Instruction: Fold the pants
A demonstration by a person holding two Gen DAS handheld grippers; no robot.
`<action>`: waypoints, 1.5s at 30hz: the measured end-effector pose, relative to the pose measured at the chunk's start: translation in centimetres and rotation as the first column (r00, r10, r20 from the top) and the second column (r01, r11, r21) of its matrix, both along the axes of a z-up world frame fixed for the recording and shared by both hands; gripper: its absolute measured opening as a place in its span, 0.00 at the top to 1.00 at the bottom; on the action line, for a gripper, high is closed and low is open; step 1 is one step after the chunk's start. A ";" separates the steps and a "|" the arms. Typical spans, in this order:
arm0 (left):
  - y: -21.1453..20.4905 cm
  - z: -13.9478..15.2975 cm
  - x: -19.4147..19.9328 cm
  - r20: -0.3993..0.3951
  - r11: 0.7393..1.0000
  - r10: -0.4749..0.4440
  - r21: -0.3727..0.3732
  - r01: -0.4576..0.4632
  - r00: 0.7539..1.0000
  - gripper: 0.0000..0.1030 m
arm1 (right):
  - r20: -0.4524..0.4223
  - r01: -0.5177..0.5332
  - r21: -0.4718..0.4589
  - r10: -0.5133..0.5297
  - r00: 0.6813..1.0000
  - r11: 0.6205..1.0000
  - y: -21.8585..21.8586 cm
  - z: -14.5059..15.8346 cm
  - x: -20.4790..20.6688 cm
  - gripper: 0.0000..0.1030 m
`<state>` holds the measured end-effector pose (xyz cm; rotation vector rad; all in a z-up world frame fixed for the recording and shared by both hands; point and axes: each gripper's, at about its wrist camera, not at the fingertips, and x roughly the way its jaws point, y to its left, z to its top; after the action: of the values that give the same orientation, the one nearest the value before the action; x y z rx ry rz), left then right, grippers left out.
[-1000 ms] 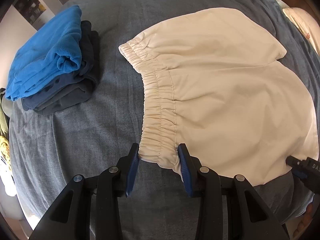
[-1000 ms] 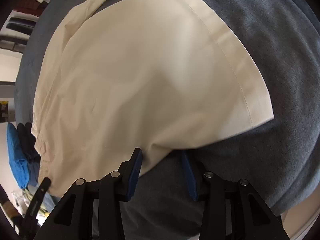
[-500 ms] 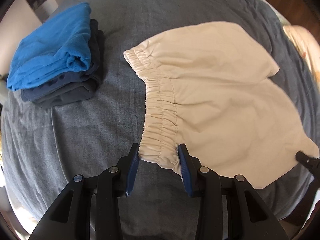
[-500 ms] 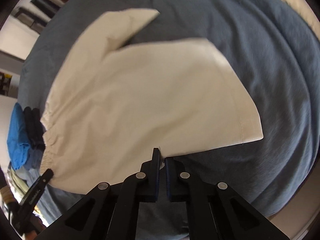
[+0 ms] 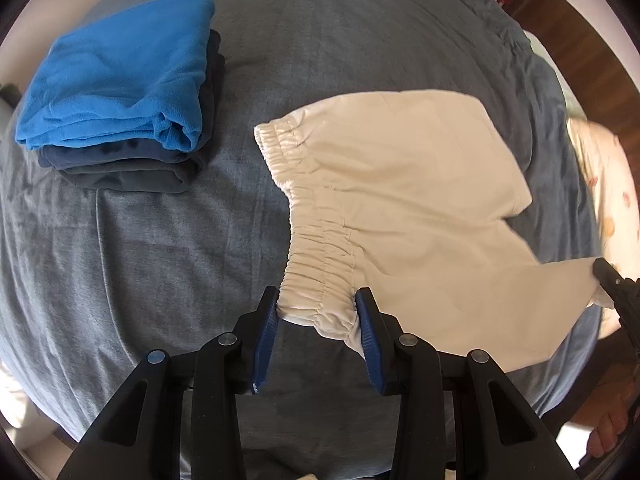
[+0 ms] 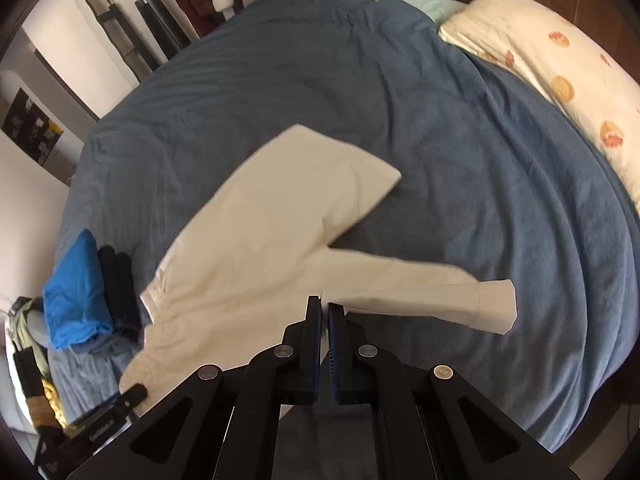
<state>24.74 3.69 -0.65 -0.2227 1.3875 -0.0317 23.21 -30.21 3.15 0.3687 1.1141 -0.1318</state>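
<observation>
Cream shorts (image 5: 408,200) lie on a grey-blue bed cover (image 5: 168,240), elastic waistband to the left. My left gripper (image 5: 318,320) is open, its blue pads either side of the near waistband corner (image 5: 316,312). My right gripper (image 6: 324,312) is shut on the edge of the near leg of the cream shorts (image 6: 256,248) and holds that leg lifted off the cover, its hem (image 6: 496,304) hanging out to the right. The right gripper's tip also shows at the right edge of the left wrist view (image 5: 608,280).
A stack of folded clothes, blue on top of dark ones (image 5: 124,88), sits on the bed left of the shorts. A cream pillow with orange prints (image 6: 560,60) lies at the head of the bed. Furniture stands by the far wall (image 6: 160,28).
My right gripper closed on the near leg's edge and lifted it up and back from the cover. The left gripper stayed open at the waistband corner while rising.
</observation>
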 end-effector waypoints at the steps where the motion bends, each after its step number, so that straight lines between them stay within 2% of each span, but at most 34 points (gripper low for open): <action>1: 0.1 0.2 0.4 -0.007 1.000 0.008 -0.006 -0.008 1.000 0.63 | 0.009 -0.001 -0.009 0.002 1.000 1.000 0.1 0.4 0.5 0.96; 6: 0.5 0.7 2.6 -0.031 0.998 0.048 -0.047 -0.049 0.998 0.63 | 0.060 -0.003 -0.020 0.004 0.998 1.000 0.4 1.6 3.3 0.96; 12: 1.1 0.4 5.7 -0.035 0.992 0.098 -0.081 -0.101 0.995 0.63 | 0.115 -0.005 -0.009 0.006 0.993 1.000 1.0 1.5 7.8 0.96; 21: 1.8 -3.0 10.2 -0.042 0.985 0.148 -0.083 -0.151 0.988 0.63 | 0.124 -0.030 -0.008 0.031 0.992 1.000 2.2 -1.8 14.8 0.96; 27: 1.8 -4.6 12.2 -0.009 0.992 0.120 -0.041 -0.121 0.993 0.57 | 0.107 -0.040 -0.001 0.040 0.993 0.999 2.7 -4.8 18.4 0.96; 28: 1.8 -4.7 12.4 0.006 0.995 0.102 -0.016 -0.102 0.995 0.54 | 0.103 -0.040 -0.002 0.040 0.994 0.999 2.8 -5.3 18.8 0.96; 30: 1.8 -4.6 12.7 0.034 0.997 0.064 0.039 -0.065 0.997 0.39 | 0.096 -0.042 -0.001 0.042 0.994 0.999 3.0 -6.3 19.8 0.96; 33: 1.3 -4.0 12.9 0.097 0.992 -0.077 0.107 0.066 0.992 0.36 | 0.103 -0.045 -0.017 0.047 0.994 0.999 3.2 -7.1 20.8 0.96; 36: 0.7 -3.8 13.2 0.125 0.951 -0.294 0.140 0.276 0.948 0.34 | 0.125 -0.060 -0.043 0.065 0.990 0.997 3.7 -7.4 21.4 0.96; 38: 0.4 -3.8 13.4 0.122 0.920 -0.383 0.135 0.367 0.916 0.34 | 0.129 -0.075 -0.060 0.082 0.988 0.995 4.0 -7.7 21.8 0.96; 40: 0.1 -4.0 13.3 0.120 0.879 -0.473 0.122 0.460 0.873 0.35 | 0.136 -0.104 -0.057 0.111 0.985 0.993 4.7 -7.8 21.9 0.96; 43: -0.4 -5.0 13.4 0.092 0.847 -0.532 0.077 0.526 0.842 0.37 | 0.132 -0.155 -0.050 0.161 0.978 0.987 5.5 -8.1 21.7 0.95; 45: -0.3 -6.0 13.5 0.069 0.846 -0.534 0.022 0.533 0.843 0.43 | 0.105 -0.190 -0.044 0.194 0.975 0.981 5.7 -8.5 21.6 0.95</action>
<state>38.29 3.38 -6.66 0.1750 1.3396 -0.5006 44.76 -24.47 -5.38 0.2338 1.0327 0.0405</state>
